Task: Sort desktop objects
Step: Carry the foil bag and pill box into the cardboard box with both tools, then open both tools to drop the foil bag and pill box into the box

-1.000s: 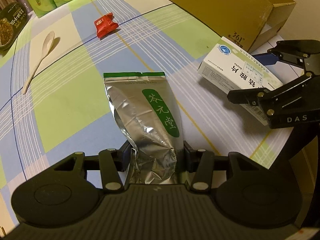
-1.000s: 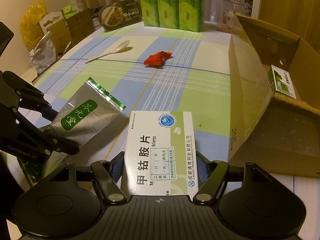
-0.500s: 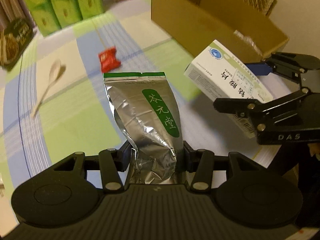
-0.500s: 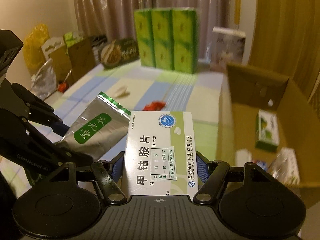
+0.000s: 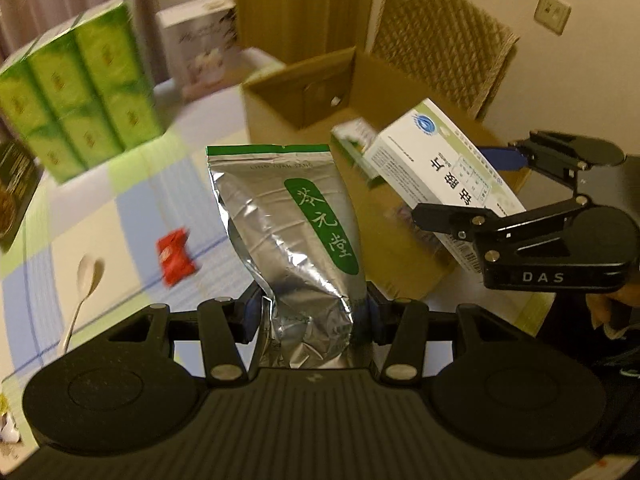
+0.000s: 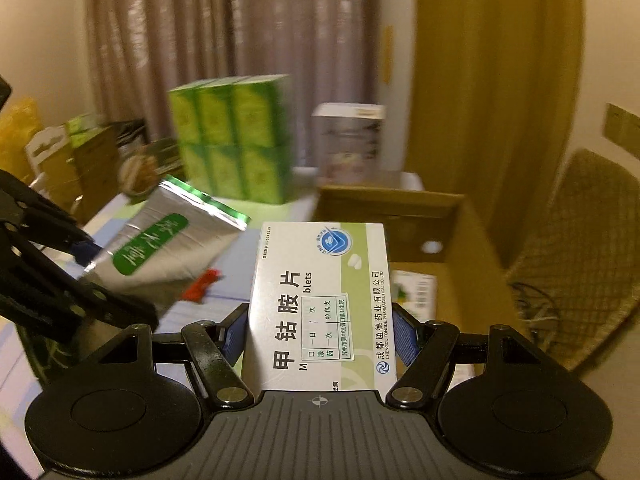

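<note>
Above checked table (image 5: 100, 216), foil pouch (image 5: 288, 224) upright lengthwise, medicine box (image 6: 324, 304) likewise.

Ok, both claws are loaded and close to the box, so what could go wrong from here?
1. The left claw pinches the foil pouch only at its crumpled bottom end; it may sag or slip out.
2. The right claw with the medicine box is close beside the pouch, so the two loads could knock together over the cardboard box.
3. The cardboard box already holds a small green-and-white carton; a drop may land on it.
</note>
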`<state>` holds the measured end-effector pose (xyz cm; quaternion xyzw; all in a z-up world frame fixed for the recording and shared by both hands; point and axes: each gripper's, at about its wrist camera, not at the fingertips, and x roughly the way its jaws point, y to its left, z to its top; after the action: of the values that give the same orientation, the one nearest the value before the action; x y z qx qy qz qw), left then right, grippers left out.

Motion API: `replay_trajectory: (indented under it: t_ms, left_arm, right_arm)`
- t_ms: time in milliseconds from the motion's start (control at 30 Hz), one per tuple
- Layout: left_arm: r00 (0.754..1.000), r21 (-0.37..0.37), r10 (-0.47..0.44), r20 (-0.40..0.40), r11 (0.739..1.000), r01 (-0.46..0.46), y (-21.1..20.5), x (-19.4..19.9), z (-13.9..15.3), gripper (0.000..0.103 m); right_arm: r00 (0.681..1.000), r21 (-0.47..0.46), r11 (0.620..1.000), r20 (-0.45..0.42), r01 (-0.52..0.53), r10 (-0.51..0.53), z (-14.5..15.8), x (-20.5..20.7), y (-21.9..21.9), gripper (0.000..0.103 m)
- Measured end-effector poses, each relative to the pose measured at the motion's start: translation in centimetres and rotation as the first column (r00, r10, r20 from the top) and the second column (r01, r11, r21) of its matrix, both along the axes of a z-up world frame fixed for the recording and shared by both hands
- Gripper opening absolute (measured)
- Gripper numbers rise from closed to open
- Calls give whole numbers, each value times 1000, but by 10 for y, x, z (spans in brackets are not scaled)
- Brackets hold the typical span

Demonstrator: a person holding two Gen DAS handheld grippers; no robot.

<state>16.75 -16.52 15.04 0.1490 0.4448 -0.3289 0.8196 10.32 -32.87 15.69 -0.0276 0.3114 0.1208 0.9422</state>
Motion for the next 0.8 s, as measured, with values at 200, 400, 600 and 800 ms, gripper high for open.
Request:
replay_trajectory:
  t_ms: [200, 400, 600, 800]
  left_arm:
    - [999, -61, -19, -32, 998, 17, -49, 22, 4, 45]
    - [997, -101, -7, -82, 995, -2, -89, 48, -4, 45]
    - [993, -144, 62, -101, 987, -76, -110, 71, -12, 48]
    - [991, -163, 102, -82, 980, -114, -105, 84, -13, 56]
  right_arm:
    - [997, -9, 997, -7, 82, -82, -4, 15, -45, 68]
    - [994, -14, 994, -22, 106, -107, -13, 33, -70, 68]
    - [992, -5, 992, -33, 122, -123, -21, 44, -82, 68]
    - [992, -5, 993, -50, 116, -116, -30, 48, -81, 68]
